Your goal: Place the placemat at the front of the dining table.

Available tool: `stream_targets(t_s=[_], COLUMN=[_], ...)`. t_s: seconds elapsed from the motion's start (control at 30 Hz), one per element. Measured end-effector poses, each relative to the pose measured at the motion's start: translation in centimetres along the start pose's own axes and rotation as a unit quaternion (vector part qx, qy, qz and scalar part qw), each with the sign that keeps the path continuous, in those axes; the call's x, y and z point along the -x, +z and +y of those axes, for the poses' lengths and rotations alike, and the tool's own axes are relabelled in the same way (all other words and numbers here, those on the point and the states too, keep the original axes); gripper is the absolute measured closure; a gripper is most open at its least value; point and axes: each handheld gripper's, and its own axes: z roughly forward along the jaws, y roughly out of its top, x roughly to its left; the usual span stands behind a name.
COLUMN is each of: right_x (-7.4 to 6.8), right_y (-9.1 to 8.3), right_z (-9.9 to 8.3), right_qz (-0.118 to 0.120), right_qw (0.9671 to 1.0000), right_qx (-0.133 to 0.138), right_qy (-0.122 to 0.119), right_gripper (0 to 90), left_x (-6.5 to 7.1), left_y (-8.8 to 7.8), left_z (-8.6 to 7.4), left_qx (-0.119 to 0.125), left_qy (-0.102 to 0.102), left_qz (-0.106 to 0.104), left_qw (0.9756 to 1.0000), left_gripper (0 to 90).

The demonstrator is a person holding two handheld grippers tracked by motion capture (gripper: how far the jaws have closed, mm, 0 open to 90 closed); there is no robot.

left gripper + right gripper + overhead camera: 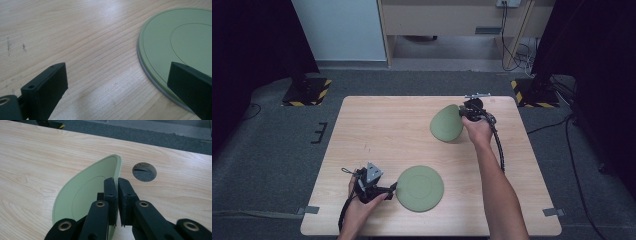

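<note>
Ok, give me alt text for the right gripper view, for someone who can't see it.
The right tongs are shut on the rim of a green plate, holding it tilted up on edge over a light wooden table. A round hole in the tabletop sits just beyond the plate, with grey floor past the table's far edge.

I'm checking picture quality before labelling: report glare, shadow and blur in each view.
High view: dark, underexposed side edges, wooden table evenly lit. Left gripper view: bright glare on the wood beside the flat round green plate; near black claw soft. Right gripper view: sharp, even light on the tilted green plate.
</note>
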Motion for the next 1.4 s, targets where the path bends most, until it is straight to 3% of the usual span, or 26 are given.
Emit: stream_targets(t_s=[1.4], right_x=[2.0], right_y=[2.4], right_z=[-0.8], right_qz=[0.005], right_qw=[0.9999], right_qx=[0.000], right_qy=[0.010], right_gripper=[85.9], left_x=[0.4], left_y=[0.1], left_z=[0.1], left_qx=[0.000], left_qy=[0.002], left_qz=[0.000], left_qw=[1.0000], left_gripper=[2.1])
